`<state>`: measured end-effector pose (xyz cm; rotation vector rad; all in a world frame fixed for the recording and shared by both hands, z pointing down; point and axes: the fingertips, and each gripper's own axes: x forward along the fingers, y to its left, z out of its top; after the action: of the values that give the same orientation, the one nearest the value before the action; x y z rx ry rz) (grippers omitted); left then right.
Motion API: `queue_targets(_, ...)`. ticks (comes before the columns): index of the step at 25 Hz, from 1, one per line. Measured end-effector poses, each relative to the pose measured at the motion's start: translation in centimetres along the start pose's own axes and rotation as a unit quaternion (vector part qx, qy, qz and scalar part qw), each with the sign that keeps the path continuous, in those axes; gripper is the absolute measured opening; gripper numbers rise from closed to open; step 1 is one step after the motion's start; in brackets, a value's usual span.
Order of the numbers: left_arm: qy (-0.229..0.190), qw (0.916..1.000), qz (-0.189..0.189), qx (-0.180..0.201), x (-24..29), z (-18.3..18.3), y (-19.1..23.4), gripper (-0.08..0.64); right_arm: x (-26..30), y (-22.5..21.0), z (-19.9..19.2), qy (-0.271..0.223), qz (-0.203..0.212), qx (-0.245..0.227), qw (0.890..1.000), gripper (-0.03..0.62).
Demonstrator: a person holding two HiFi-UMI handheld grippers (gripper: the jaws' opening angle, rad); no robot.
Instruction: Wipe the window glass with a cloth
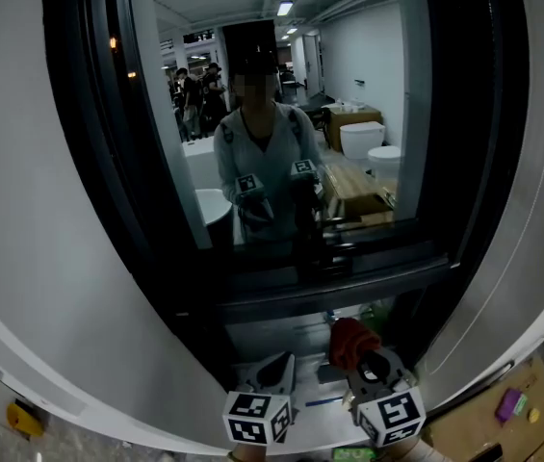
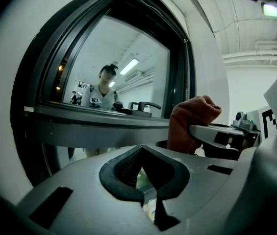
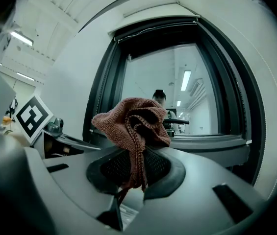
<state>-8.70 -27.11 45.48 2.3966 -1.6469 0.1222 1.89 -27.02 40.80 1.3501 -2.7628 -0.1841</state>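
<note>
I have the window glass (image 1: 281, 114) directly ahead, with its handle (image 2: 145, 105) at the lower frame rail (image 1: 349, 282) beneath it. Below that rail, my left gripper (image 1: 273, 372) sits just left of my right gripper (image 1: 375, 366). The cloth (image 1: 351, 343) stands between the right gripper's jaws, in front of the rail.

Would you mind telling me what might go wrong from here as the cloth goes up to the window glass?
1. The right gripper pinches only a thin fold of the cloth. The bunched rest could pull free when dragged over the glass.
2. The window handle stands out at the lower frame and could snag the cloth.
3. The left gripper, shut on nothing, is close beside the right and might bump it.
</note>
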Motion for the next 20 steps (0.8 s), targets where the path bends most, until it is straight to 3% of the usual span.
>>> queue_targets(20, -0.004, 0.9999, 0.012, -0.002, -0.6, 0.1, 0.5, 0.005, -0.2, 1.5, 0.1, -0.004, 0.032, 0.012, 0.999, 0.060)
